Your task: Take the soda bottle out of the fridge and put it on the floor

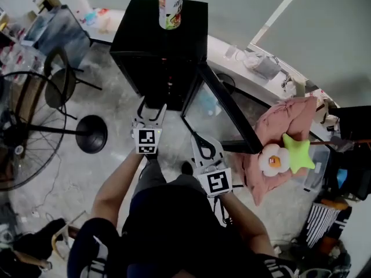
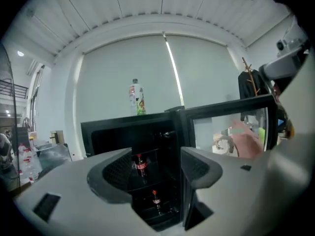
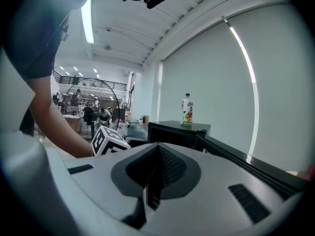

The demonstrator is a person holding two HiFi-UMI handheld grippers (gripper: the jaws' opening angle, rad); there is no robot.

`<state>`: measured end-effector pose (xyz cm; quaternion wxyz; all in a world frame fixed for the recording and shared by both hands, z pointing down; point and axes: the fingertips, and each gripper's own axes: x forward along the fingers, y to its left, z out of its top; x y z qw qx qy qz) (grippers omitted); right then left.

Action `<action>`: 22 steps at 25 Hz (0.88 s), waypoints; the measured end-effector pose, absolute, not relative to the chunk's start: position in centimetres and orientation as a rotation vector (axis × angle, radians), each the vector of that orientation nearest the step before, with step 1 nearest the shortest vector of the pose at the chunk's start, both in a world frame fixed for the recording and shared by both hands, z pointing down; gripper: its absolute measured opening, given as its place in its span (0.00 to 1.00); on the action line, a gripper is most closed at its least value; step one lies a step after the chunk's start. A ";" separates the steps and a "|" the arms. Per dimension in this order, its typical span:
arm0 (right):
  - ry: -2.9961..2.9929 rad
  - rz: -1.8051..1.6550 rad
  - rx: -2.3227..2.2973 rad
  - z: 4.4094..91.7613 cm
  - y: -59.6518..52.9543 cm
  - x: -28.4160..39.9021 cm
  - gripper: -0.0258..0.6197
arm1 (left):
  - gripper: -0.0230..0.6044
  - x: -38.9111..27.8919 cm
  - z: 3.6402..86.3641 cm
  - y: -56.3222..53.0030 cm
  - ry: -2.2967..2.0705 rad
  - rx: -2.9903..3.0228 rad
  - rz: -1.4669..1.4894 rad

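The black mini fridge stands open, its glass door swung out to the right. Through the left gripper view I see two red-capped soda bottles inside: one on the upper shelf and one lower down. My left gripper is open and points into the fridge opening, still short of the bottles. My right gripper is shut with nothing between its fingers, just left of the door's free edge. A different, green-labelled bottle stands on top of the fridge.
A standing fan and its round base are on the floor at the left, with a chair behind. A pink cushion with egg and star toys lies right of the door. A white ledge runs behind the fridge.
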<state>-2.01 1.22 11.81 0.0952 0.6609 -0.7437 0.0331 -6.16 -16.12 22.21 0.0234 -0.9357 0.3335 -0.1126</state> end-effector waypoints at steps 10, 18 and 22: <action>-1.982 0.137 2.200 14.4 -6.4 -2.8 0.07 | 0.53 -0.1 31.3 -26.7 0.858 -2.920 -0.447; -1.990 0.205 2.168 18.5 -8.0 -1.9 0.07 | 0.53 4.2 39.0 -32.7 0.993 -2.924 -0.505; -1.981 0.257 2.079 21.6 -8.1 -1.3 0.07 | 0.53 6.0 41.8 -36.2 1.069 -2.907 -0.506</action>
